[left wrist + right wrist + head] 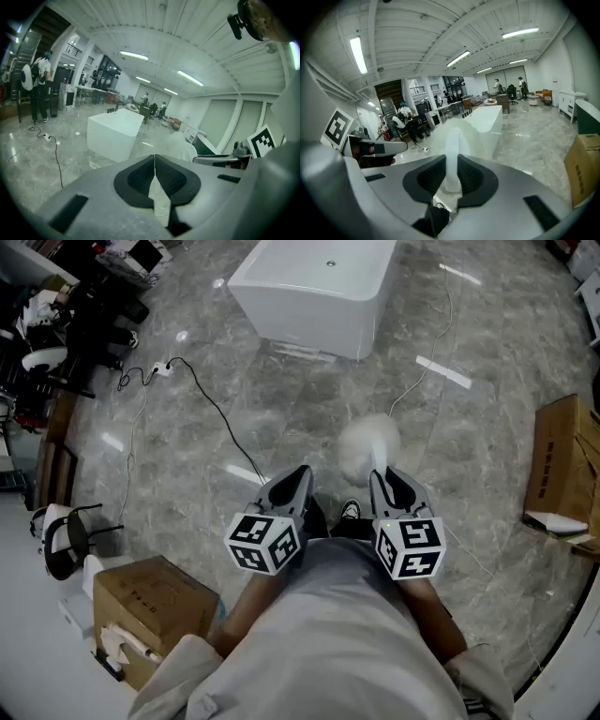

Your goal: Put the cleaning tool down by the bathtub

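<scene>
Grey marble floor [281,418], bathtub [314,292] ahead: the fluffy white tool [368,446], handle clenched in the right claw [382,479], is well short of the bathtub. Best carried up close, lowered beside it, then released. The left claw [154,176] is clenched, empty.

Grey marble floor [487,427] gleaming under the lights; a black cable [214,403] snakes across it; one cardboard box [155,601] lower left; a second box [562,460] at the right edge.
</scene>
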{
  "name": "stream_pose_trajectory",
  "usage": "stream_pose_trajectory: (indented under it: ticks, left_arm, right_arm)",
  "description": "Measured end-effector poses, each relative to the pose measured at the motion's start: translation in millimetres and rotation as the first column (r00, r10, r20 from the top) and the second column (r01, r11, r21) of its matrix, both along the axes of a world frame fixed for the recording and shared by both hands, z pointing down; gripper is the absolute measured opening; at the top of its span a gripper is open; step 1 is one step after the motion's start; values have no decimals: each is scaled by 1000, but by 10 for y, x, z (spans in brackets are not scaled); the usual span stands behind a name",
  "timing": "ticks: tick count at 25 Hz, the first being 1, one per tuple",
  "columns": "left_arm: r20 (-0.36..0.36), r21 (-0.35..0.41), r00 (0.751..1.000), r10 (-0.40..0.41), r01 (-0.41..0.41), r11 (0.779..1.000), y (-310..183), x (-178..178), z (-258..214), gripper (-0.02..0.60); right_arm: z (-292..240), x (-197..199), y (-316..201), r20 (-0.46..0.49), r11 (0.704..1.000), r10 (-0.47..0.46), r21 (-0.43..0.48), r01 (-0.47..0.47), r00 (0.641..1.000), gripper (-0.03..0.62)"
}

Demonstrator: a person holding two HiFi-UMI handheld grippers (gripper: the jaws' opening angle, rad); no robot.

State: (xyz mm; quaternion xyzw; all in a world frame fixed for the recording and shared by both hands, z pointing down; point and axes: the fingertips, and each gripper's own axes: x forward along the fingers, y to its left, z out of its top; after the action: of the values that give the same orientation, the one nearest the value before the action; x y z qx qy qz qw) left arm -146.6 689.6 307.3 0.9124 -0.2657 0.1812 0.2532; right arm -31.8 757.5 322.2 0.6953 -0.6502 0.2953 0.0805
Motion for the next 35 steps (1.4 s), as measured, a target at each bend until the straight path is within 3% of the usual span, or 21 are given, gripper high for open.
stream_pose_trajectory:
  ticks: [8, 14, 35]
  left_arm:
    - [11, -26, 1000, 12, -12, 1000, 54, 16, 70, 9]
    - [13, -114, 999, 34, -32, 993, -102, -98, 219, 10]
    - [1, -191, 1000, -5, 5, 982, -1855, -79, 323, 9]
  right_arm:
    - [20, 78, -12, 52, 997, 68, 27, -70, 996, 69]
    - [121, -43, -133, 69, 998, 59, -18, -58, 996, 69]
    - [299, 72, -1802, 115, 995, 48, -95, -37, 992, 69]
